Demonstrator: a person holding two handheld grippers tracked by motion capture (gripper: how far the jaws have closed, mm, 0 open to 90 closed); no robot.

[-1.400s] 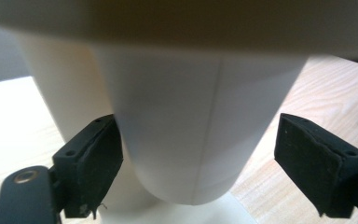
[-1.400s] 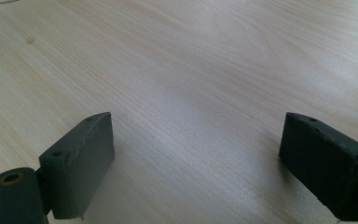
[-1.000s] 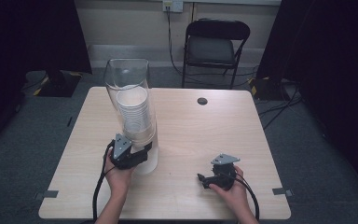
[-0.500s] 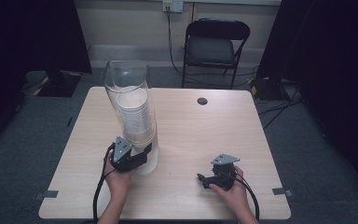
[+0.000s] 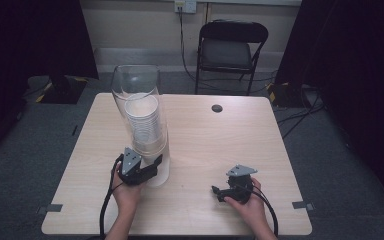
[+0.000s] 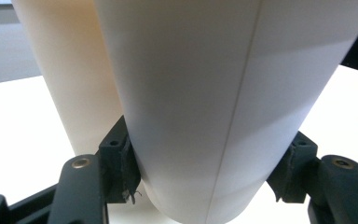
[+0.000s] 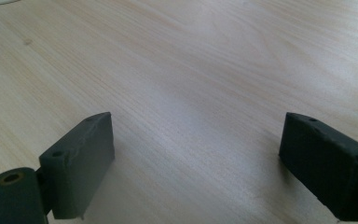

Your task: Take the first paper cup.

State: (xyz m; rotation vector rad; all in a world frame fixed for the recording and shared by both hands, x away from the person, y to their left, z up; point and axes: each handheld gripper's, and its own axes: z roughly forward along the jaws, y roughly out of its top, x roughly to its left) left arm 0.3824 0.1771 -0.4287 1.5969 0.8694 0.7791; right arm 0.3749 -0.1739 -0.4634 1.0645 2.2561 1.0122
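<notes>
A tall clear tube stands on the wooden table and holds a stack of white paper cups. My left gripper is at the foot of the tube. In the left gripper view, my left gripper has both pads pressed against the sides of a white paper cup; a second white wall shows behind it on the left. My right gripper rests on the table at the front right. Its jaws stand wide apart with only bare wood between them.
A small black round disc lies on the far part of the table. A black folding chair stands behind the table. Cables trail from both grippers over the front edge.
My left gripper's jaws have drawn in against the cup at the tube's foot. Neither hand has shifted, and the right gripper looks the same.
</notes>
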